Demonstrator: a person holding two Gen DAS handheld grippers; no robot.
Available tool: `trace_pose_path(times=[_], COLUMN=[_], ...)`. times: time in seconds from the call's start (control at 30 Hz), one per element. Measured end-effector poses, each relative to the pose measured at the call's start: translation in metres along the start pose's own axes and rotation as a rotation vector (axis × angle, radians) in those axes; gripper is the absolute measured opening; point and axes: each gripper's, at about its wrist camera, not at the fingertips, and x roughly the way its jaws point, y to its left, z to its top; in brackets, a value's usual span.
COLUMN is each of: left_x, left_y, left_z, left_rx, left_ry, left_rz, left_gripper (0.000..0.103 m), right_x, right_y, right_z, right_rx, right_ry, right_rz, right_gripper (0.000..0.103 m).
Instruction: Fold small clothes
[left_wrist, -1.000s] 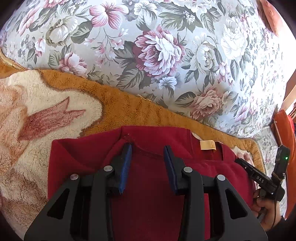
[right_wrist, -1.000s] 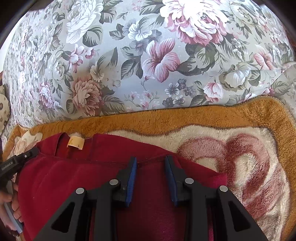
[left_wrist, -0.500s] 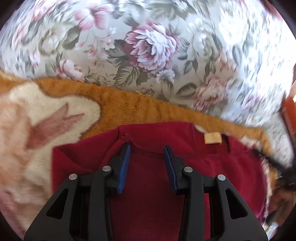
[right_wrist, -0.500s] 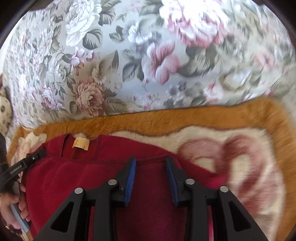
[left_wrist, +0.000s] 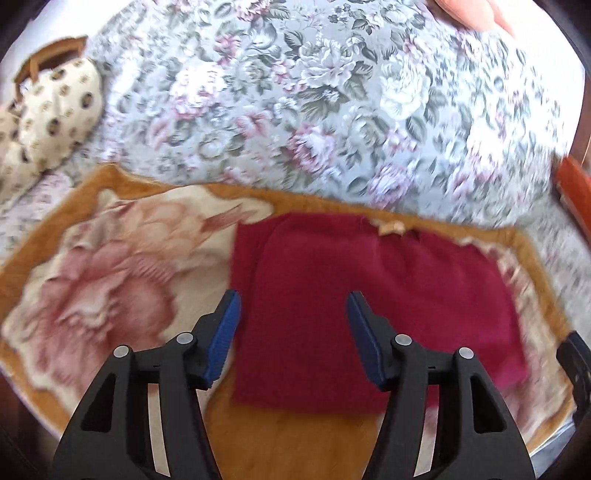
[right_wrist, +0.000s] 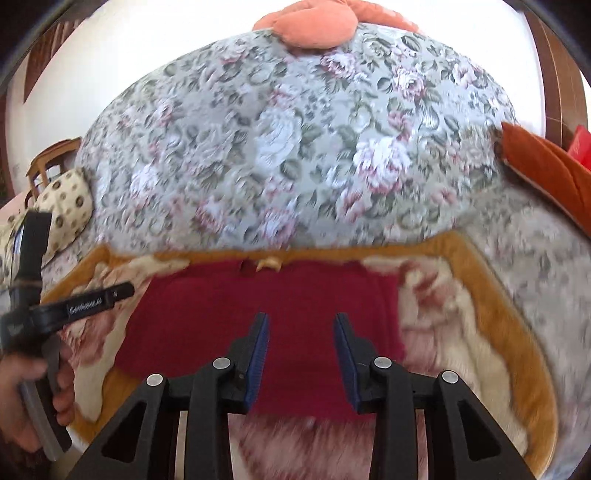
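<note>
A folded red garment lies flat on the plush orange-bordered blanket over the floral bedspread.

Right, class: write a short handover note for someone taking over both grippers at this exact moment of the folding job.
Left gripper: open, holding nothing, above the garment's left part.
Right gripper: open, holding nothing, above the garment's middle.
Red garment: lies flat on the plush blanket as a rough rectangle, tan label at its far edge, next to the floral cushion.
Done: sides appear folded in.
Left: probably one more fold across to halve it, then set it aside.
</note>
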Motion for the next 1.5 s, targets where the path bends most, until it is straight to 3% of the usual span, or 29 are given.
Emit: trace_pose_path(times=[0.03,0.2,0.33,0.47,0.53,0.6,0.77,0.83,0.93,1.03,1.1,1.2,1.27,1.3,1.33,1.4,1.5], left_x=[-0.002,0.003,0.003,0.019,0.029,0.040,0.052,0.063,0.076,0.081,0.083,0.085,0.090,0.093,0.095,0.088,0.072], left_y=[0.002,0.025,0.033,0.063,0.077,0.081,0.059,0.055,0.057,0.056,0.064,0.083,0.088,0.088,0.088,0.086,0.074], left_z=[-0.008,-0.045,-0.067,-0.095,-0.099,-0.098,-0.081,-0.078,-0.073,-0.068,-0.069,-0.076,-0.080,-0.082,-0.083,-0.080,-0.070], left_rx=[0.000,-0.042,-0.120,-0.429,-0.518,-0.547,-0.457,-0.472,-0.528,-0.567,-0.619,-0.728,-0.762,-0.770,-0.776,-0.757,-0.657], left_ry=[0.006,0.109,0.156,0.248,0.252,0.272,0.275,0.286,0.242,0.191,0.156,0.119,0.144,0.161,0.176,0.162,0.118], left_rz=[0.017,0.005,-0.116,-0.436,-0.491,-0.531,-0.431,-0.411,-0.433,-0.429,-0.465,-0.506,-0.510,-0.523,-0.524,-0.479,-0.370], left_gripper=[0.073,0.075,0.075,0.074,0.074,0.074,0.075,0.077,0.086,0.086,0.086,0.061,0.027,0.021,0.016,0.015,0.015], right_x=[-0.004,0.001,0.009,0.014,0.014,0.016,0.026,0.028,0.028,0.030,0.031,0.033,0.034,0.034,0.035,0.037,0.038], right_y=[0.007,0.025,0.025,0.021,0.019,0.019,0.029,0.032,0.030,0.026,0.026,0.028,0.030,0.031,0.033,0.035,0.034], right_z=[-0.016,-0.051,-0.054,-0.055,-0.055,-0.055,-0.055,-0.056,-0.057,-0.057,-0.057,-0.057,-0.057,-0.057,-0.057,-0.058,-0.058], right_rx=[-0.010,-0.033,-0.041,-0.032,-0.023,-0.021,-0.071,-0.088,-0.081,-0.062,-0.057,-0.064,-0.075,-0.081,-0.088,-0.099,-0.094], right_ry=[0.012,0.078,0.112,0.133,0.136,0.141,0.172,0.181,0.183,0.191,0.200,0.207,0.209,0.211,0.214,0.222,0.232], right_rz=[-0.001,-0.030,-0.059,-0.064,-0.064,-0.070,-0.093,-0.093,-0.086,-0.079,-0.078,-0.083,-0.089,-0.093,-0.097,-0.099,-0.097], right_gripper=[0.034,0.035,0.035,0.035,0.035,0.035,0.034,0.034,0.034,0.034,0.035,0.034,0.034,0.034,0.034,0.034,0.034])
